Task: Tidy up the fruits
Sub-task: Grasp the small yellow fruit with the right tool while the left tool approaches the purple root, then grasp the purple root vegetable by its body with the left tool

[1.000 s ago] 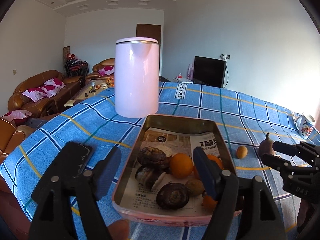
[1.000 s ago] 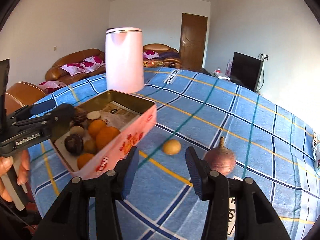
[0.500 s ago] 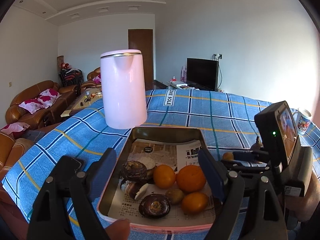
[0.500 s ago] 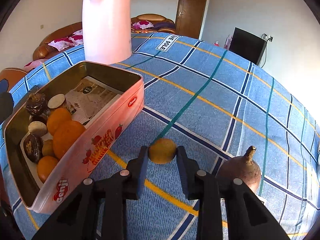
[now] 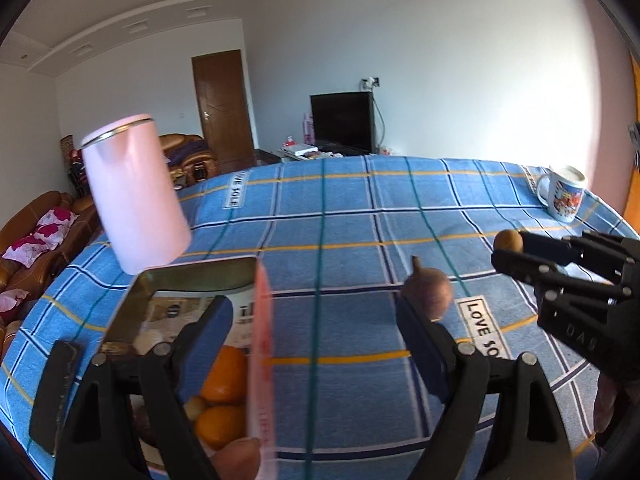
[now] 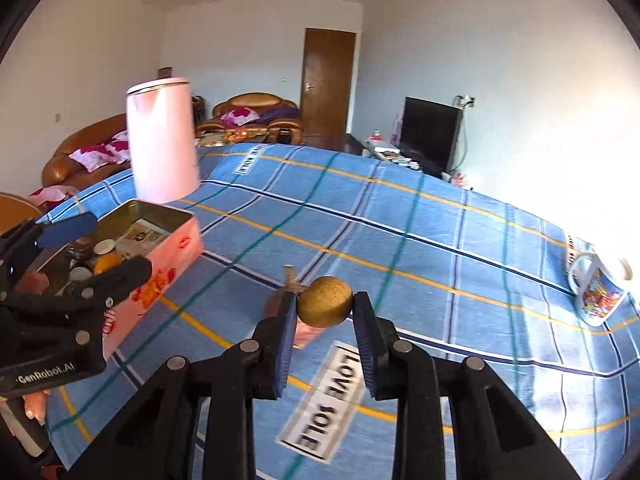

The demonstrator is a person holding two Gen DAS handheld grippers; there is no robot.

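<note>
My right gripper (image 6: 325,312) is shut on a small round yellow-brown fruit (image 6: 325,301) and holds it above the blue checked tablecloth; the fruit also shows in the left wrist view (image 5: 508,240). A reddish-brown fruit with a stem (image 5: 427,289) lies on the cloth, mostly hidden behind the held fruit in the right wrist view (image 6: 289,276). My left gripper (image 5: 316,334) is open, straddling the right wall of the pink tin box (image 5: 262,340), which holds oranges (image 5: 226,374) and dark fruits. The tin (image 6: 176,246) sits at the left in the right wrist view.
A tall pink kettle (image 5: 134,192) stands behind the tin. A printed mug (image 5: 562,196) stands near the table's far right edge. Sofas, a door and a TV are beyond the table.
My right gripper closed on the small yellow-brown fruit and lifted it off the cloth. My left gripper swung right, so the tin now sits at its left finger.
</note>
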